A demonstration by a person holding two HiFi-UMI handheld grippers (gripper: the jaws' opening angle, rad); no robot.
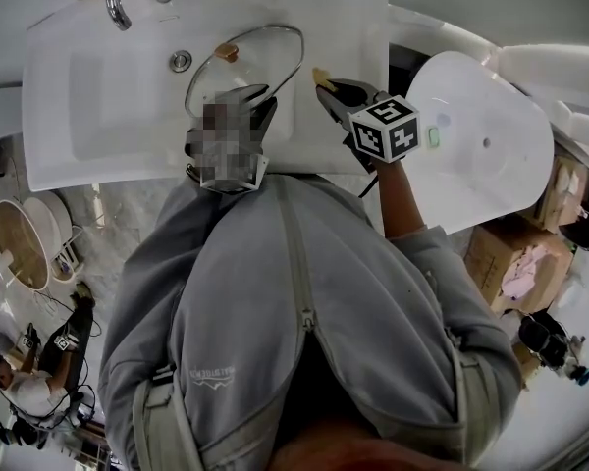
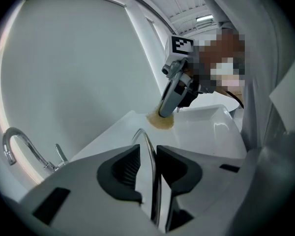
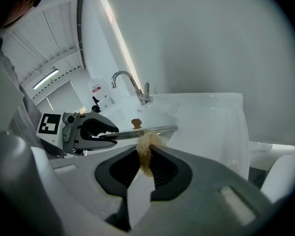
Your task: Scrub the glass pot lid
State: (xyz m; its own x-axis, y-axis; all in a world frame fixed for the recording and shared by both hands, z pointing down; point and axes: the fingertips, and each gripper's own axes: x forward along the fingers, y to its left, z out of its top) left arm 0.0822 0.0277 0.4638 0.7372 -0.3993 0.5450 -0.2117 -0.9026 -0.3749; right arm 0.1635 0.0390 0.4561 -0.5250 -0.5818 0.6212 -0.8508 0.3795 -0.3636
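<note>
Grips the glass pot lid [image 1: 265, 52] by its near rim, fingers [image 2: 128, 168] of the left gripper [image 1: 258, 98] closed on it, above the white sink [image 1: 98, 126] basin, right of the drain [image 1: 181, 61]. Pinches a tan scrub pad [image 3: 145, 149] between the closed fingers [image 3: 164, 168] of the right gripper [image 3: 146, 156], just beside the lid's right rim. Faucet [image 1: 118, 3] at far left.
</note>
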